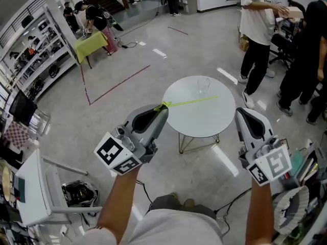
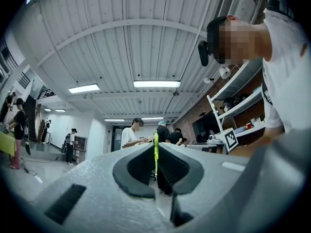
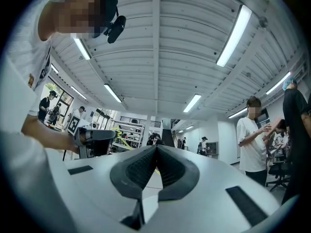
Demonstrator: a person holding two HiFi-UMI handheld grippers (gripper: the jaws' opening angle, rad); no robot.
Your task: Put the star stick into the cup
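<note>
Over the near left edge of the round white table (image 1: 204,122), my left gripper (image 1: 162,109) clamps one end of the star stick (image 1: 194,101). Its thin yellow-green length reaches right, passing just near of the clear cup (image 1: 203,86). My right gripper (image 1: 243,113) is pressed closed on nothing. I judge the stick light and whippy: gripped at its end, the free tip may waver.
</note>
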